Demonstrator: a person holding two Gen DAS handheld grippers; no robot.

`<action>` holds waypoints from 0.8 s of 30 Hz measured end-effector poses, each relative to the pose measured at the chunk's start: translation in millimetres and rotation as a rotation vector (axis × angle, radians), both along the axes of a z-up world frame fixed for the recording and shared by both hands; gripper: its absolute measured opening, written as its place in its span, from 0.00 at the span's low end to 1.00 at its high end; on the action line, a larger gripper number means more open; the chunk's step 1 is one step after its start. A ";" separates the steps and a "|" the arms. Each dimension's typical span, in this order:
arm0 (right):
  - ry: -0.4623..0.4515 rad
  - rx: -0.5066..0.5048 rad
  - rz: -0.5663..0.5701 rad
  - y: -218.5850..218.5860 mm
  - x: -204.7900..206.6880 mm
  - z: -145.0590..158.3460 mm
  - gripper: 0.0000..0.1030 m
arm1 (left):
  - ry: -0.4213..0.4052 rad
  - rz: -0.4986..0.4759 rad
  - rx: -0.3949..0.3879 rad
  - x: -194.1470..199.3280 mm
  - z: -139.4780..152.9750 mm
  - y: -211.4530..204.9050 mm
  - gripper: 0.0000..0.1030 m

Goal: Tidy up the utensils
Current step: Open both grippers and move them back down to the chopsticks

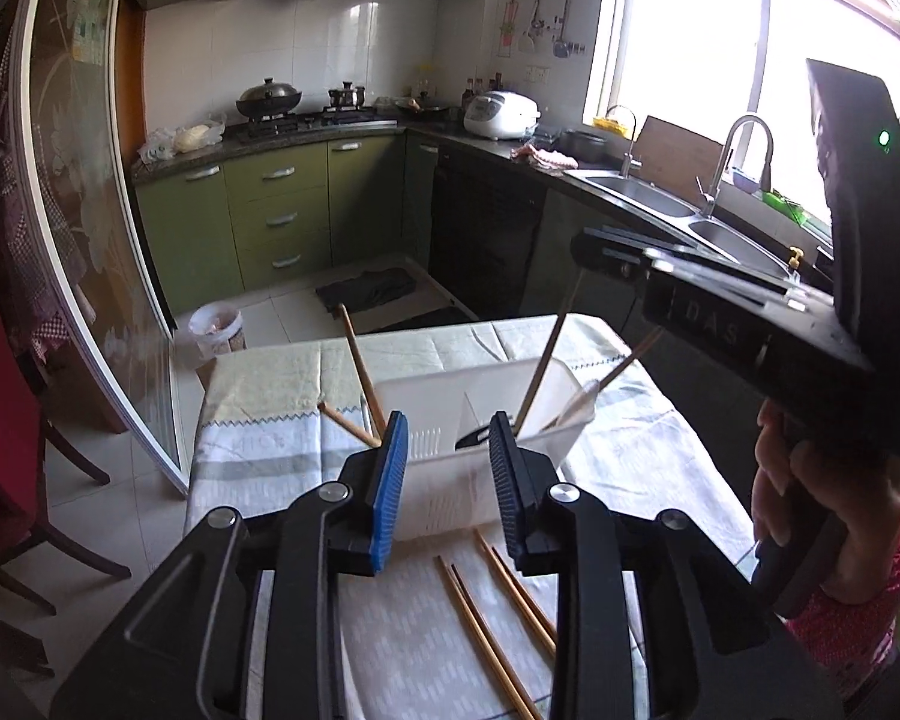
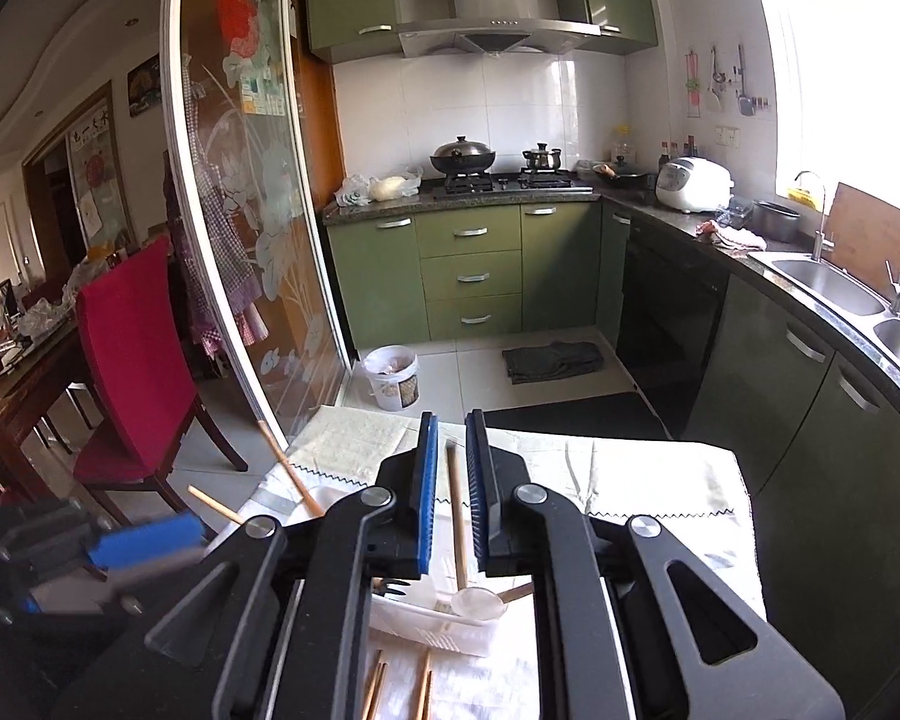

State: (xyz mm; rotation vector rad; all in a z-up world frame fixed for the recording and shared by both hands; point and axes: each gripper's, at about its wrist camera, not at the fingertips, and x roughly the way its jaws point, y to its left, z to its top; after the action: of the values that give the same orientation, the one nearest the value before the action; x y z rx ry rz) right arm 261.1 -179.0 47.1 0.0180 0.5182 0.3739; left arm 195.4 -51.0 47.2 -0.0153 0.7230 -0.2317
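Behind right gripper (image 2: 447,492), white caddy (image 2: 432,621) and chopsticks (image 2: 378,687) mostly hidden.

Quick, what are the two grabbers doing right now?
Left gripper: open, holding nothing, in front of the white basket.
Right gripper: partly open; a chopstick stands between its fingers, not pinched.

Left gripper (image 2: 144,540) is blurring at right cam's edge. Chopsticks (image 1: 492,618) are running off btm edge. Bin (image 2: 432,624) is mostly hiding behind right gripper (image 2: 450,492).
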 end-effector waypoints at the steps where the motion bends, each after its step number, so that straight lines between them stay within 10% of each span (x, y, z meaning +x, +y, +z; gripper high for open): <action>1: -0.011 0.011 0.005 -1.7 -5.4 4.1 0.10 | 0.030 -0.004 -0.007 -1.9 -4.4 0.3 0.26; 9: -0.117 0.065 0.053 -43.9 -94.2 23.1 0.23 | 0.302 -0.018 -0.024 -11.0 -80.2 -6.2 0.26; 24: 0.170 0.102 -0.028 -137.0 -143.2 -109.9 0.28 | 0.565 0.083 0.022 3.3 -179.9 -30.2 0.26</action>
State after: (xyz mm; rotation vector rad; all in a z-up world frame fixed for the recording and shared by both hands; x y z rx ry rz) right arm 117.9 -316.0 -62.9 0.1566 0.6655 0.3724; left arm 198.7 -81.2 -132.7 -0.0925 1.2842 -0.1390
